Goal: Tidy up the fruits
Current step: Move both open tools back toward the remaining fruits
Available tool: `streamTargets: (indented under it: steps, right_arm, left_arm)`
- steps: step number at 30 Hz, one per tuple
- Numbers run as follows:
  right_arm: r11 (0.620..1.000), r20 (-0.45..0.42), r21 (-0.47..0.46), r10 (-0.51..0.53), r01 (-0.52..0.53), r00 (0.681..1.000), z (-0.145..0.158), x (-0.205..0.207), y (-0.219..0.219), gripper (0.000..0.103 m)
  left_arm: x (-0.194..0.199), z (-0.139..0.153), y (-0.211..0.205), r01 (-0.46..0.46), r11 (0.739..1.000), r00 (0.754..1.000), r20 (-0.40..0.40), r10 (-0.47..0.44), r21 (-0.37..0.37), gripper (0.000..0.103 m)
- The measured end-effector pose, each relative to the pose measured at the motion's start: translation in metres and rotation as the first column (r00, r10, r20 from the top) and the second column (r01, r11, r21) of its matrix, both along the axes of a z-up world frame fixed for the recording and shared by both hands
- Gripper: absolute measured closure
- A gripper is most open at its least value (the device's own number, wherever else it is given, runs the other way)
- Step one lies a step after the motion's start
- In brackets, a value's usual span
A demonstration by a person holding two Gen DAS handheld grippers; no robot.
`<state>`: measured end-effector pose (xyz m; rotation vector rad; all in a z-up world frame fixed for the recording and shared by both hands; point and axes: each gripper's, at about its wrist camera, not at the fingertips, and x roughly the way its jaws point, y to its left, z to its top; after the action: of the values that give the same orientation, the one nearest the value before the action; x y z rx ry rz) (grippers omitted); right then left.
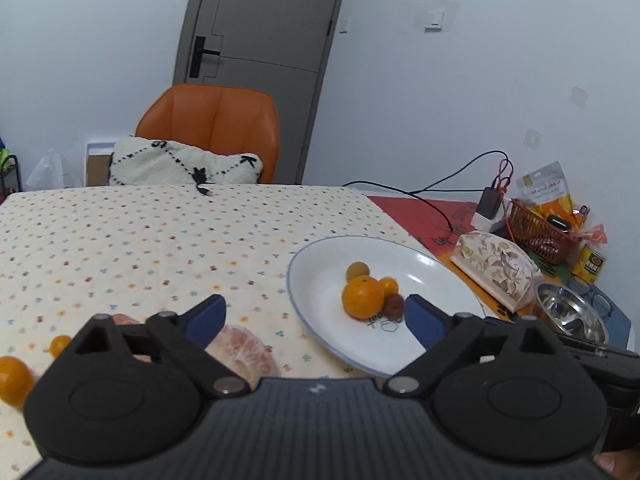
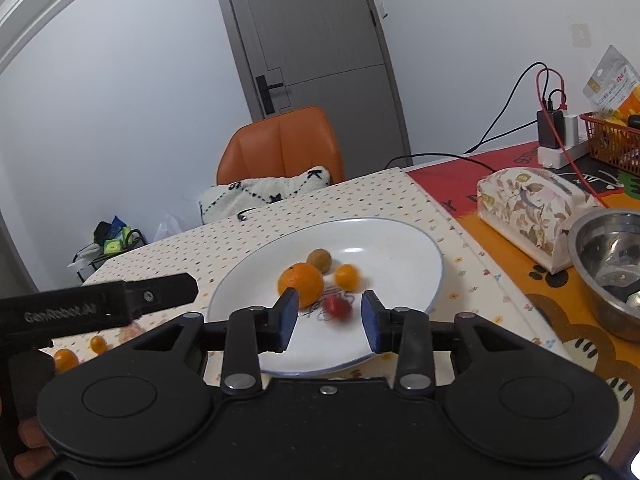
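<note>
A white plate (image 1: 440,276) (image 2: 400,226) holds a big orange (image 1: 362,296) (image 2: 301,284), a small orange fruit (image 1: 389,285) (image 2: 346,277), a brownish round fruit (image 1: 357,270) (image 2: 319,260) and a walnut (image 1: 394,307). My left gripper (image 1: 314,312) is open wide and empty, between a peeled citrus (image 1: 244,348) on the cloth and the plate's near-left rim. My right gripper (image 2: 330,320) is open over the plate's near edge. A small blurred red fruit (image 2: 338,309) lies between its pads, touching neither. Two small oranges (image 1: 60,345) (image 1: 14,380) sit on the cloth at far left.
To the right of the plate are a floral tissue box (image 2: 528,216), a steel bowl (image 2: 608,268), a red basket (image 2: 612,140) and a power strip with cables (image 2: 560,148). An orange chair (image 1: 212,128) with a pillow stands behind the table. The left gripper's body (image 2: 120,300) reaches in beside the plate.
</note>
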<state>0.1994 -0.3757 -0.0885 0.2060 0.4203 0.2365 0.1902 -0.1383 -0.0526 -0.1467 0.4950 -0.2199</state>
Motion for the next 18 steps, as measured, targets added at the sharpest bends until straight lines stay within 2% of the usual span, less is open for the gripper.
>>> streamTargets:
  steps: [11,14,16,18]
  right_arm:
    - [1.000,0.002,0.009,0.025,-0.025,1.000,0.002,-0.012,0.016,0.041]
    - [1.000,0.014,0.015,0.027,-0.028,1.000,0.004,-0.015,0.020,0.025]
    - [0.999,0.023,0.020,0.031,-0.031,0.999,0.006,-0.017,0.022,0.006]
    - [0.999,0.036,0.027,0.032,-0.033,0.999,0.009,-0.020,0.024,0.000]
  left_arm:
    - [-0.020,0.009,0.029,-0.070,0.997,0.997,0.024,0.070,-0.015,0.004]
    - [-0.026,0.012,0.038,-0.114,0.993,0.992,0.043,0.115,-0.010,0.004]
    - [-0.030,0.015,0.045,-0.158,0.987,0.985,0.062,0.159,-0.008,0.004]
    - [-0.034,0.019,0.051,-0.194,0.981,0.978,0.075,0.193,0.000,0.003]
